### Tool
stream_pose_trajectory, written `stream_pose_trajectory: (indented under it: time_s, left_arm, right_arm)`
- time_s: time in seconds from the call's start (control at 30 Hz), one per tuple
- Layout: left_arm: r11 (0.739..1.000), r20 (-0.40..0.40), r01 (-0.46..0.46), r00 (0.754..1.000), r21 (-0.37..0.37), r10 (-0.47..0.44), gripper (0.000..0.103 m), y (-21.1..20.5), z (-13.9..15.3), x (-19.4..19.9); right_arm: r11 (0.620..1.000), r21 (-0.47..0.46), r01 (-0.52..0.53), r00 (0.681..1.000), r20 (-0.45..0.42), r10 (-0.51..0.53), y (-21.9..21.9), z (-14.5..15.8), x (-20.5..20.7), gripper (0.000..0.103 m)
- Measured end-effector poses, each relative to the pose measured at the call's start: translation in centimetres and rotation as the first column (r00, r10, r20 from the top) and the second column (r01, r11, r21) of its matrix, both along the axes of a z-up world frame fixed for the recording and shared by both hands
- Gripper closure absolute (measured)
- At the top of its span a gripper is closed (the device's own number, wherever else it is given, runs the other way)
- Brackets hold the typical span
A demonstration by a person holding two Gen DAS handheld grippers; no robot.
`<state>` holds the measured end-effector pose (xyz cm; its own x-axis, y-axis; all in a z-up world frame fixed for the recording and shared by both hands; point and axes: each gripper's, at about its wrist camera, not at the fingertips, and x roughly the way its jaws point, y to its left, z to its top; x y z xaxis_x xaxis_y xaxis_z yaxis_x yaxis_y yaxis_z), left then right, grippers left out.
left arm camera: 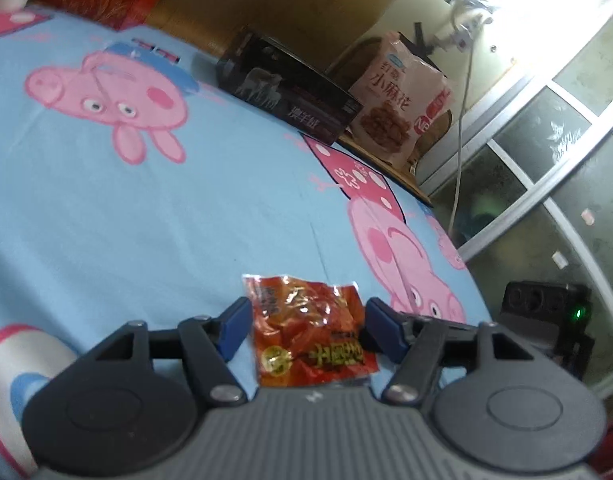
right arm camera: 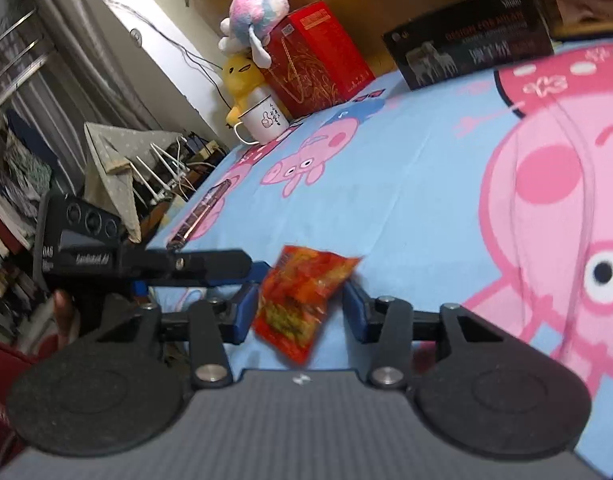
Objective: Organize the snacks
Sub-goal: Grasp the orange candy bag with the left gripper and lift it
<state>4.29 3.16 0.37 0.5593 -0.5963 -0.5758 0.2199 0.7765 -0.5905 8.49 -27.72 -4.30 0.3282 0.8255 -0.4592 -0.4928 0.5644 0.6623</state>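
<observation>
A small red-orange snack packet (left arm camera: 310, 330) lies on the blue pig-print sheet (left arm camera: 146, 208). My left gripper (left arm camera: 306, 320) is open, its blue pads on either side of the packet and not touching it. In the right wrist view the same packet (right arm camera: 302, 300) sits between the blue pads of my open right gripper (right arm camera: 300, 300), close to the sheet's (right arm camera: 406, 184) near edge. The left gripper's black body (right arm camera: 146, 264) reaches in from the left beside the packet. A pink bagged snack (left arm camera: 402, 96) stands at the far right.
A black box (left arm camera: 290, 92) lies at the back of the bed, also in the right wrist view (right arm camera: 470, 36). A red box (right arm camera: 318, 56), plush toys (right arm camera: 250, 24) and a white mug (right arm camera: 262, 120) stand at the back left. A dark bar-shaped object (right arm camera: 198, 216) lies near the left edge.
</observation>
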Motion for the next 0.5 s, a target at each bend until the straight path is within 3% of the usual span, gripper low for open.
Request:
stream_pose_trajectory:
  time_s: [0.03, 0.1, 0.27, 0.5]
  left_arm:
    - [1.000, 0.008, 0.004, 1.000, 0.013, -0.004, 0.035, -0.3, 0.1, -0.1]
    - [1.000, 0.008, 0.003, 1.000, 0.009, -0.003, 0.034, -0.4, 0.1, -0.2]
    - [0.999, -0.026, -0.007, 1.000, -0.045, 0.006, 0.036, 0.3, -0.1, 0.7]
    - [0.987, -0.048, -0.033, 0.999, -0.157, 0.025, 0.037, 1.5, 0.8, 3.0]
  right_arm:
    - [1.000, 0.003, 0.007, 1.000, -0.004, -0.007, 0.0, -0.1, 0.1, 0.062]
    - [0.999, 0.002, 0.041, 0.999, -0.030, -0.041, -0.1, -0.5, 0.5, 0.081]
    - [0.995, 0.057, 0.080, 0.992, -0.098, -0.074, -1.0, -0.9, 1.6, 0.087]
    - [0.932, 0.285, 0.224, 0.948, -0.284, -0.141, -5.0, -0.4, 5.0, 0.090]
